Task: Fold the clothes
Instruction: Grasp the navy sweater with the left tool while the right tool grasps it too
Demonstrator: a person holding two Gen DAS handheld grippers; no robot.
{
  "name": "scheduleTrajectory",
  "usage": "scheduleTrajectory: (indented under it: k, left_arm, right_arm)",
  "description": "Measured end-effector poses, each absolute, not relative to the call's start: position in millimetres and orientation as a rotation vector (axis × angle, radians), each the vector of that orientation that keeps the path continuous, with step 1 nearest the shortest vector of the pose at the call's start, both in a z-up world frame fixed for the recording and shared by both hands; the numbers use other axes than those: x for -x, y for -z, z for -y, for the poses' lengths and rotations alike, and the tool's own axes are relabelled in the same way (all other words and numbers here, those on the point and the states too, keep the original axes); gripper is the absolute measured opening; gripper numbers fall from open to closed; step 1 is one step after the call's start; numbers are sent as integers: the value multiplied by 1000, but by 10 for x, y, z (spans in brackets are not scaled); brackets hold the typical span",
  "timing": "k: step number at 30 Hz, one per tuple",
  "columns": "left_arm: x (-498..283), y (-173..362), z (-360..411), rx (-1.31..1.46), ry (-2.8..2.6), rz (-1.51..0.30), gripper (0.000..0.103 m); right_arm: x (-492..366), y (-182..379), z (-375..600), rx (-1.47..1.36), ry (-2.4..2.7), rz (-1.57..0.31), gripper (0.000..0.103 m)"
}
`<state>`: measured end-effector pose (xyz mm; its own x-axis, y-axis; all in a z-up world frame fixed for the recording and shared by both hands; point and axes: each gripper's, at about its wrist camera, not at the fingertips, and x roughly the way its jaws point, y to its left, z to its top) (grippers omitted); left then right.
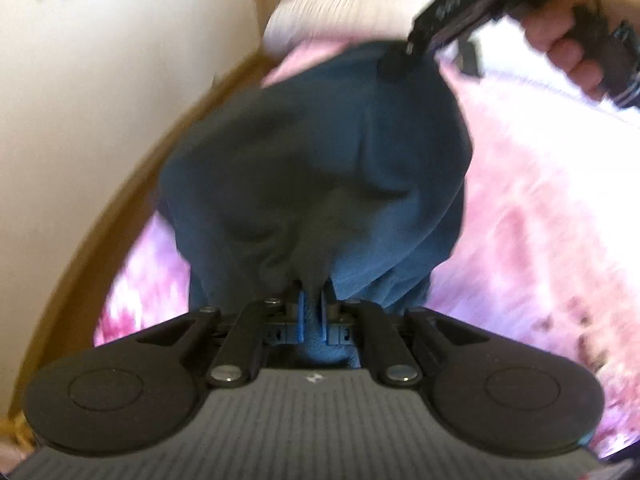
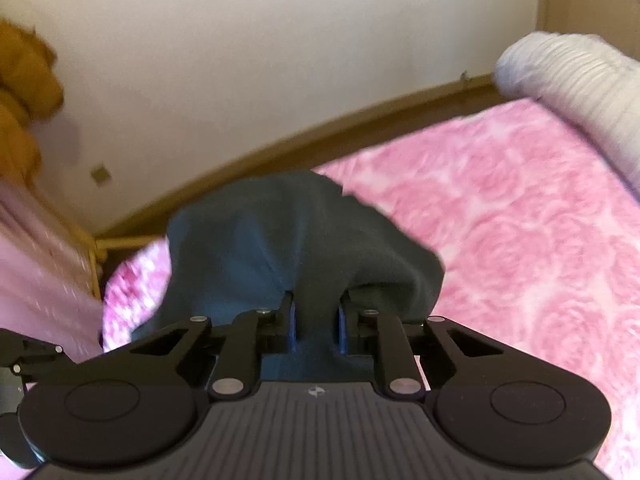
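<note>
On the pink flowered bedspread (image 2: 500,216), beside the cream wall (image 2: 260,60) and wooden bed frame (image 2: 280,148), lies the dark blue garment (image 1: 320,168). Left gripper (image 1: 312,312) and right gripper (image 2: 314,320) each pinch its cloth, jaws nearly closed.

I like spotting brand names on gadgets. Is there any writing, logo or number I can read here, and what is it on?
None can be read.
Small white emblem on the left hand-held gripper body: a mark, no letters.
Same emblem on the right hand-held gripper.
Pale characters on its side, left view: too blurred.
</note>
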<state>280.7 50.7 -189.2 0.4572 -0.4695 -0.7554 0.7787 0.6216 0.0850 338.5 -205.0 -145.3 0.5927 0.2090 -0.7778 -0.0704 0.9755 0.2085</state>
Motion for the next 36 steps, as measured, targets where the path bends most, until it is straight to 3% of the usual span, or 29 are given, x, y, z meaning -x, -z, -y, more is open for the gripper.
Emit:
scheduleTrajectory:
  k: [7, 12, 19, 23, 27, 31, 33, 36]
  left_arm:
    - [-1740, 1172, 167, -467, 1000, -595, 5]
    - [-513, 1053, 953, -478, 1222, -570, 5]
    - [979, 1528, 1882, -618, 1553, -722, 5]
    - [1338, 1728, 2099, -813, 1673, -662, 5]
    - [1616, 1921, 2086, -983, 1725, -574, 5]
    - [1479, 2207, 2124, -1034, 1738, -574, 5]
    - [1382, 2281, 2104, -1032, 1746, -569, 5]
    - [1310, 2330, 2004, -1014, 1774, -557, 5]
  right_arm:
    - [-1869, 808, 3097, -334, 57, -822, 17]
    - [-211, 691, 3832, -383, 255, -789, 18]
    - [2062, 1164, 4424, -548, 583, -879, 19]
    - [2979, 1430, 4443, -644, 715, -897, 18]
    - [3576, 1725, 4355, -730, 811, -901, 19]
    - [3706, 1889, 4159, -748, 875, -885, 34]
    - [3640, 1908, 4031, -727, 902, -869, 35]
    - [3508, 1991, 3868, -704, 926, -879, 49]
